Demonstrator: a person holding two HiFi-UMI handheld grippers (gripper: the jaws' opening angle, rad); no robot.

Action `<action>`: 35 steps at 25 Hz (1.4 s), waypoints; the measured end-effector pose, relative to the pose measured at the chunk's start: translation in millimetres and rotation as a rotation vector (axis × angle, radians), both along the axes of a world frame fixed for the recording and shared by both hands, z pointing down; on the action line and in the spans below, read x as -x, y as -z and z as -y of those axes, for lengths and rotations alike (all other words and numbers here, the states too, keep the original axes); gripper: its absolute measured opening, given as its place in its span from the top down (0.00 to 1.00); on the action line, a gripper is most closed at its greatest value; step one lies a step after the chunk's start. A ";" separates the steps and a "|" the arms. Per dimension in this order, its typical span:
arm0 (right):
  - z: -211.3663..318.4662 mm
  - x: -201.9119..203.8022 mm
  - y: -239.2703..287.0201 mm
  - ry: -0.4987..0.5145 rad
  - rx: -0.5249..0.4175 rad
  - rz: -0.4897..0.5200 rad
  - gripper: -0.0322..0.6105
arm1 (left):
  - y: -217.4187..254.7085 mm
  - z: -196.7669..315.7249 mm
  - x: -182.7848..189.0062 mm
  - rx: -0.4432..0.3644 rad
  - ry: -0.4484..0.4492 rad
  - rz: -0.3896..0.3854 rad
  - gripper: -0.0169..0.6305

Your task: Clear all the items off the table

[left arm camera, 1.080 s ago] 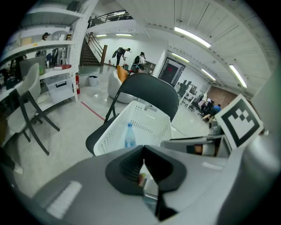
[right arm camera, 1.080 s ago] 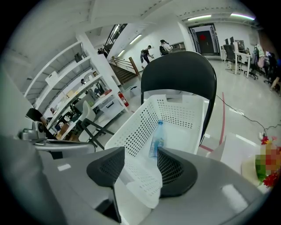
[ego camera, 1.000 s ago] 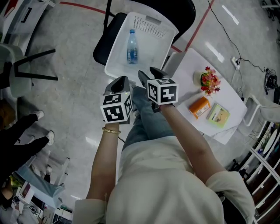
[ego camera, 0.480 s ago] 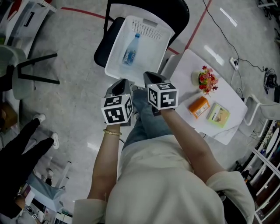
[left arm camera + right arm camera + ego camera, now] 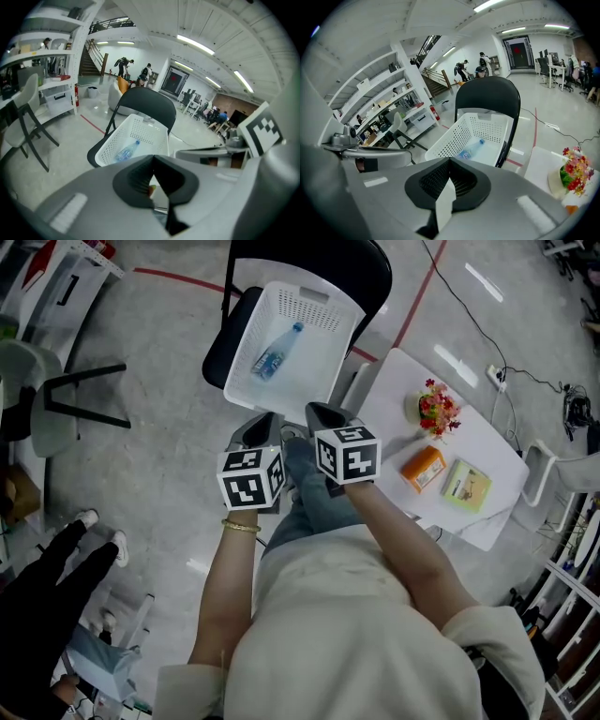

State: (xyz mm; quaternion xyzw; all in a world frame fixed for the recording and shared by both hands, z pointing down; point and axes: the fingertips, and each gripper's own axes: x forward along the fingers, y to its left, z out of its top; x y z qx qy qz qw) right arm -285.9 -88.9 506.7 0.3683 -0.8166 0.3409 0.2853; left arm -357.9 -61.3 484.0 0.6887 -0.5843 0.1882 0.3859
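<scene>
— How far along are we?

— About a quarter, we'd judge. The water bottle (image 5: 273, 354) lies on its side in the white basket (image 5: 309, 296) on the black chair (image 5: 309, 259). Three things are left on the table (image 5: 487, 442): the flowers (image 5: 434, 409), the orange packet (image 5: 422, 468) and the green box (image 5: 466, 485).

— And our claws?

— The left claw (image 5: 265, 420) and the right claw (image 5: 323, 413) are both fully closed on nothing, side by side above our lap.

— Where does everything sit from them?

— In the head view the basket is at twelve o'clock, near. The flowers are at three o'clock from the right claw, the packet and box around four, all well apart.
</scene>
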 end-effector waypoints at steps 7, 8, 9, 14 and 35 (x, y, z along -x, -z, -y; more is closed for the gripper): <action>-14.7 -11.1 18.0 -0.010 -0.033 0.013 0.95 | 16.0 -11.2 -14.5 -0.019 -0.017 0.003 0.96; -16.3 -13.5 20.0 -0.012 -0.037 0.015 0.95 | 18.2 -12.9 -16.4 -0.023 -0.017 0.002 0.96; -18.0 -15.7 21.9 -0.013 -0.041 0.016 0.95 | 20.1 -14.7 -18.3 -0.026 -0.020 0.004 0.96; -29.9 -22.4 34.6 -0.011 -0.063 0.036 0.95 | 27.6 -27.4 -26.3 -0.033 -0.029 0.004 0.96; -115.2 -35.2 81.2 0.076 -0.165 0.075 0.95 | 56.8 -107.5 -47.5 -0.085 -0.053 0.019 0.96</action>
